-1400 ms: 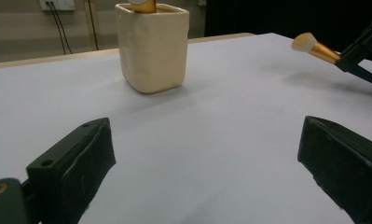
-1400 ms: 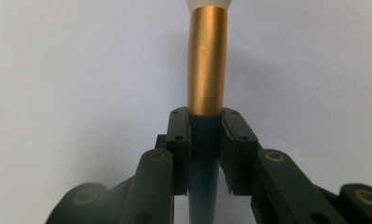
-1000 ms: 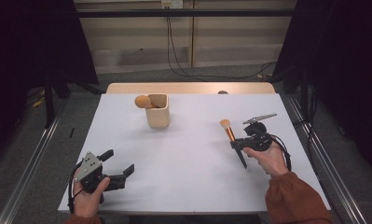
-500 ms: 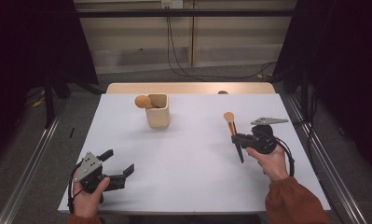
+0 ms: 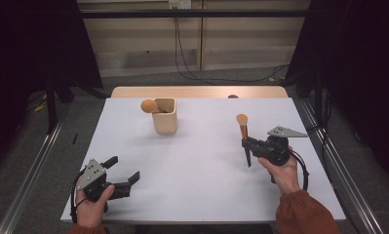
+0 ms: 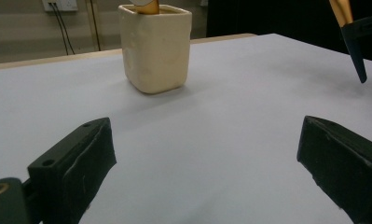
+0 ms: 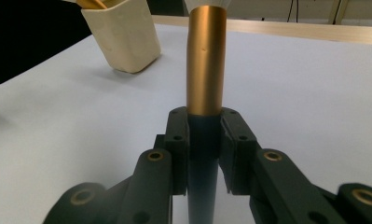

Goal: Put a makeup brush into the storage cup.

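Right gripper [image 5: 247,146]: clamped on the makeup brush [image 5: 243,136], now upright above the table [image 5: 206,161]; a second ago it lay slanted.
Left gripper [image 5: 119,169]: jaws apart, unmoved, holding nothing.
Cup [image 5: 164,116]: cream, unmoved, holds another brush [image 5: 149,106].
Writing: none readable.

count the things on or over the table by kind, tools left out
brushes: 2, one in the cup, one held upright over the table
cups: 1
total: 3
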Tool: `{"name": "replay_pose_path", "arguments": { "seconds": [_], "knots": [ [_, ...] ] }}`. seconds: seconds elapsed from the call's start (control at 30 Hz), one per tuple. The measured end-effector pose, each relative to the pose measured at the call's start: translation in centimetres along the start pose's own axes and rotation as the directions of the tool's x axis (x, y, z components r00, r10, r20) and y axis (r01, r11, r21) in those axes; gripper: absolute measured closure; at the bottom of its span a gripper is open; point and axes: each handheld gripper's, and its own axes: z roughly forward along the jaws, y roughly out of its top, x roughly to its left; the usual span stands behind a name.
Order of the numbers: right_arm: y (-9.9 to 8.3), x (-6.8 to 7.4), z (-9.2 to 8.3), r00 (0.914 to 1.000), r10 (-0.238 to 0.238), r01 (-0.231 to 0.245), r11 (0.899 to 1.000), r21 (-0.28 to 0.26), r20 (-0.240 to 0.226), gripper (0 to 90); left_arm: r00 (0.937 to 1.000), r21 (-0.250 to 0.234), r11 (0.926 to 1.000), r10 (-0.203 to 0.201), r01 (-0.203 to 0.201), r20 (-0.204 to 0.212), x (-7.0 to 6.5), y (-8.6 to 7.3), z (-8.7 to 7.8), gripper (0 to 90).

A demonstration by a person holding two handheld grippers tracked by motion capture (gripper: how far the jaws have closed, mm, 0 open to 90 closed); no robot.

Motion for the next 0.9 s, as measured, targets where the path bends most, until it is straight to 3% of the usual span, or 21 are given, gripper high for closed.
{"name": "replay_pose_path", "arguments": {
  "seconds": [0.17,0.3,0.63,0.7,0.77,0.9],
  "knots": [
    [-0.2,0.0,-0.2,0.9996,-0.01,0.008,0.998,-0.061,-0.027,75.3,0.9998,-0.018,0.9998,-0.006,0.006,-0.018,0.1,0.1,-0.3,3.9],
    [-0.3,0.1,-0.2,0.9982,-0.038,0.034,0.994,-0.099,-0.046,75.3,1.0,-0.017,0.9998,0.008,-0.008,-0.003,-0.2,0.1,-0.2,3.8],
    [-0.6,1.0,-0.5,0.9959,-0.046,0.037,0.993,-0.112,-0.078,75.3,1.0,-0.029,0.9995,-0.008,0.008,0.003,-0.6,0.4,-0.3,3.8],
    [-0.6,1.3,-0.4,0.9947,-0.057,0.047,0.993,-0.113,-0.086,75.3,1.0,-0.036,0.9993,0.007,-0.008,-0.004,-0.7,0.7,-0.2,3.8],
    [-0.5,1.5,-0.4,0.9939,-0.052,0.041,0.993,-0.113,-0.098,75.2,1.0,-0.038,0.9992,-0.006,0.006,0.007,-0.8,0.8,-0.2,3.8],
    [-0.5,2.3,-0.2,0.9902,-0.078,0.066,0.992,-0.104,-0.116,75.2,0.9997,-0.04,0.9992,0.009,-0.008,0.022,-1.1,1.2,0.0,3.8]
  ]
}}
